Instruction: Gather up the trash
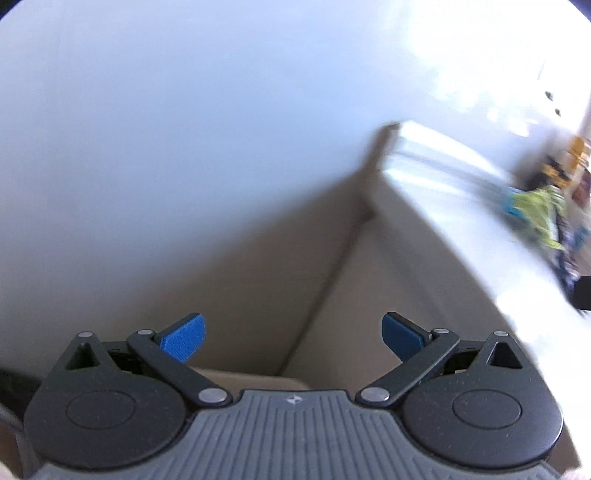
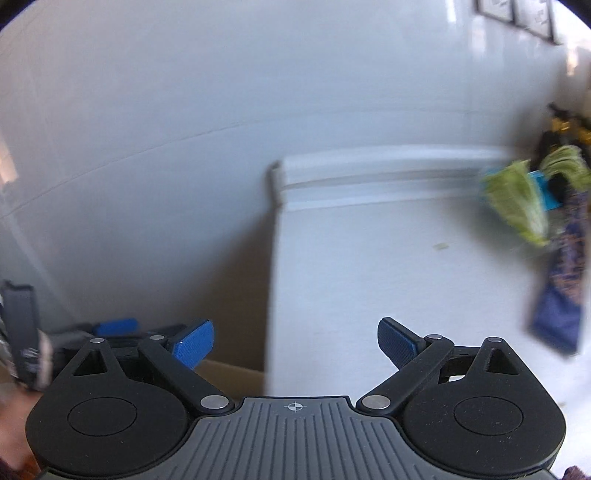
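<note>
Both views are blurred by motion. My left gripper is open and empty, over the gap between a white wall and the white countertop. My right gripper is open and empty above the left end of the countertop. A crumpled green wrapper and a dark blue wrapper lie at the far right of the counter, well away from the right gripper. The green wrapper also shows in the left wrist view. The left gripper shows low at the left of the right wrist view.
A white wall stands behind the counter. A brown cardboard box edge lies below, left of the counter. Dark and yellow items stand behind the wrappers. Framed pictures hang at the top right.
</note>
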`<move>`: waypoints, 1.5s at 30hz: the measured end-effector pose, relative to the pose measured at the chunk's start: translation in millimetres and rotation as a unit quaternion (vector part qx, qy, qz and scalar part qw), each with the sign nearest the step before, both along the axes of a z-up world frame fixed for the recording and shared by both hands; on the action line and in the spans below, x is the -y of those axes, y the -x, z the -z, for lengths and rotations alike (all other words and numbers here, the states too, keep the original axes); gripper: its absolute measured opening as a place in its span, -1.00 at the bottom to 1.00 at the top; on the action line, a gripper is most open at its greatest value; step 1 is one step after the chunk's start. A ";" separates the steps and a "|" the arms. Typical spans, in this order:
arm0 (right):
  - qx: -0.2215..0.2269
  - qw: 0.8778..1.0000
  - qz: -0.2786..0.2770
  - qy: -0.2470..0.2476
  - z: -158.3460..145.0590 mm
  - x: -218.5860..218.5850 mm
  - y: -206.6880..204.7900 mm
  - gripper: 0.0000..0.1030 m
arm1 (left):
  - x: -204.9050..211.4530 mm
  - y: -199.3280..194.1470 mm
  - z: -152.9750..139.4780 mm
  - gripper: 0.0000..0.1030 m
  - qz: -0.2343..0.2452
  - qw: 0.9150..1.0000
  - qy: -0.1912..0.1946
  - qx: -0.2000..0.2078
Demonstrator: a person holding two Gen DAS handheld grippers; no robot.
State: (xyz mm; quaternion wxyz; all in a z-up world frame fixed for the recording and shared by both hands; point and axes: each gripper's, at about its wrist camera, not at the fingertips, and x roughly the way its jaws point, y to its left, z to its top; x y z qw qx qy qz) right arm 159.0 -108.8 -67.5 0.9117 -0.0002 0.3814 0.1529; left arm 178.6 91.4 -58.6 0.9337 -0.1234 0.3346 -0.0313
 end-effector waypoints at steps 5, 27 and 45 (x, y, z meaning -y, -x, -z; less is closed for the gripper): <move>0.015 0.999 0.037 0.026 -7.1 52.6 3.6 0.91 | 33.6 -8.1 -22.6 0.98 0.058 0.998 -0.025 0.022; 0.029 0.974 0.213 -0.076 16.2 226.6 -50.2 0.90 | 204.0 -114.7 -64.3 0.98 0.191 0.980 0.028 0.047; 0.033 0.975 0.196 -0.097 36.1 235.0 -78.7 -0.11 | 266.6 -143.3 -57.4 -0.37 0.183 0.982 0.053 0.011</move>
